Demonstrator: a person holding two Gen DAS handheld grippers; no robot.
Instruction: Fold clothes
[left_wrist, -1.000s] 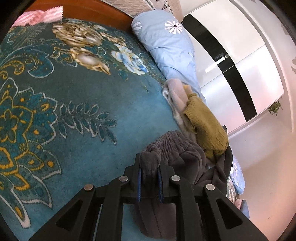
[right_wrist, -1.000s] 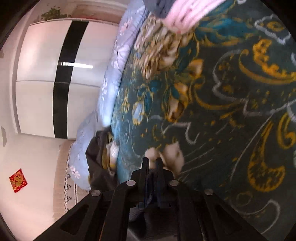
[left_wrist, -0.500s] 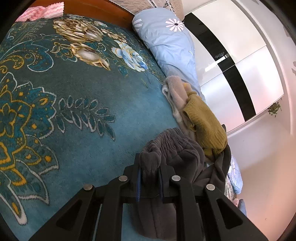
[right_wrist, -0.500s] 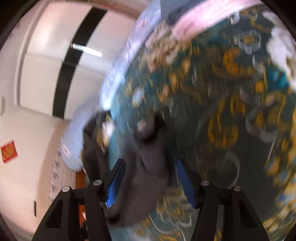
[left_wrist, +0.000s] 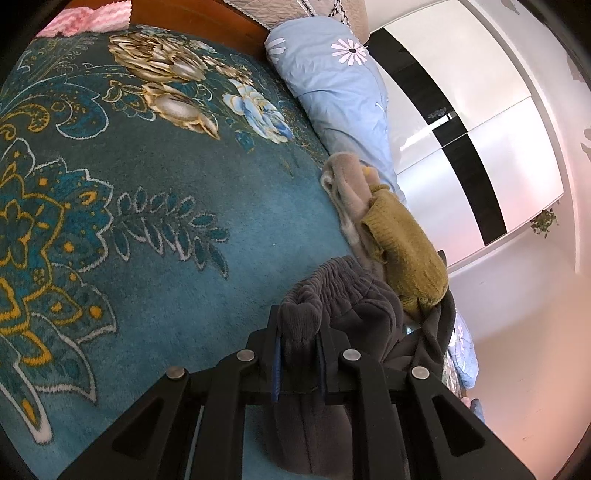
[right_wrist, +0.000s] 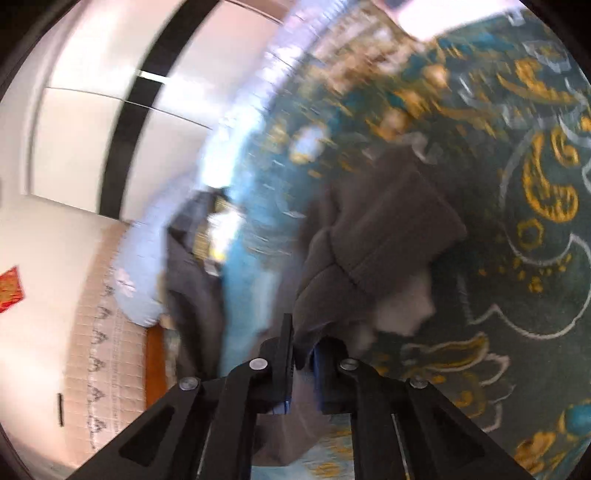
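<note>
Mustard sweater (left_wrist: 406, 254) beside grey trousers (left_wrist: 343, 295), blue pillow (left_wrist: 332, 85) behind

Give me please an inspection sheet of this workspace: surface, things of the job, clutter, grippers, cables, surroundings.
Surface: teal floral blanket spread over a bed.
Job's things: grey trousers with an elastic waistband, lifted at both ends; mustard knit and a beige garment piled at the bed's edge.
Clutter: pink towel at the far corner; light blue flowered pillow along the edge.
Grippers: left hand-held gripper shut on the waistband; right hand-held gripper shut on a fold of the same grey cloth, picture blurred.
Cables: nothing seen.
Surroundings: white wardrobe with a black stripe; red paper on the wall.
</note>
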